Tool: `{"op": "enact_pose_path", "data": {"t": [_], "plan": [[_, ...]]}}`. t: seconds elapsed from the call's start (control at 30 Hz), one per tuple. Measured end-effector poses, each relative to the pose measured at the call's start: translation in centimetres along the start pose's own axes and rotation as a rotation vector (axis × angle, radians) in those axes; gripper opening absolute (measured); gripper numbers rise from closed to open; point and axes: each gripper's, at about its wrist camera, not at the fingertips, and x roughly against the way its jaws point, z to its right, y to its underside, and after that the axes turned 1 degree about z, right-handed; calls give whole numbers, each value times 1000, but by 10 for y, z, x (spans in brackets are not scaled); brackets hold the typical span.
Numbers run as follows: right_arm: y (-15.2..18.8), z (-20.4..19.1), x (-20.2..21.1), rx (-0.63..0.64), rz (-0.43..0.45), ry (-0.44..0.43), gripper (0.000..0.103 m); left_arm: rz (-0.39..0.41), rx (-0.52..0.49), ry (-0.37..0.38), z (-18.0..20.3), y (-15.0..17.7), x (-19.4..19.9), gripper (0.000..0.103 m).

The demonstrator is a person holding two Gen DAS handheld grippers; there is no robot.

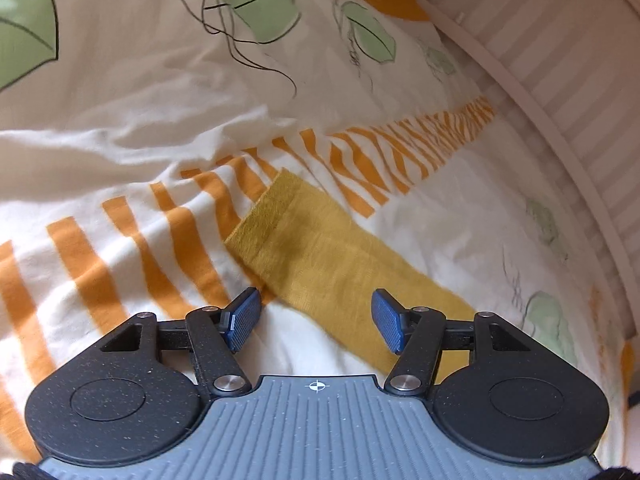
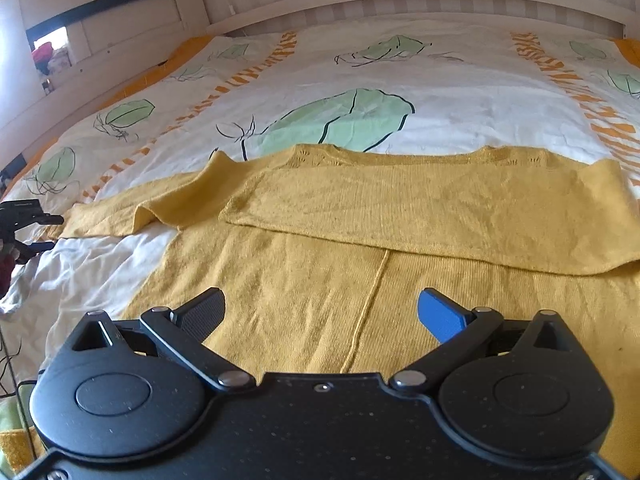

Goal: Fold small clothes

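- Across the lower and middle part of the right wrist view lies the yellow knit top (image 2: 360,216), flat on the bed's duvet (image 2: 460,92); one sleeve is already folded across the body, and the other sleeve (image 2: 128,208) stretches out toward the left edge of the frame.
- In the left wrist view that outstretched sleeve (image 1: 320,256) runs diagonally through the centre, its cuff end pointing to the upper left.
- The left hand-held gripper (image 1: 316,322) hovers released over the sleeve, jaws apart and gripping nothing; a pinch taken here could catch the loose duvet as well and drag the bedding into the fold.
- Gripping the sleeve mid-length instead of near the cuff would likely let the free end flop and crease.
- The right hand-held gripper (image 2: 324,314) is also released, jaws wide over the body near the centre seam (image 2: 372,292), holding nothing; with the body unpinned, a pull on the sleeve may shift the whole top and undo the first fold.
- The wrinkled duvet in the left of both views may bunch under the knit.
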Motion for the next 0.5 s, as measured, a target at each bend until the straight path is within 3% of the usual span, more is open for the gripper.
{"op": "enact_pose_path", "data": {"t": [0.2, 0.3, 0.33, 0.5], "plan": [[2, 5, 2, -17, 3, 2, 102, 43, 107, 68, -7, -13, -24, 58], [3, 10, 3, -35, 4, 8, 102, 73, 209, 58, -11, -12, -25, 3], [3, 13, 4, -40, 5, 9, 102, 67, 217, 53, -9, -12, -24, 2], [3, 27, 11, -25, 8, 16, 102, 84, -30, 57, 50, -7, 4, 2]]}}
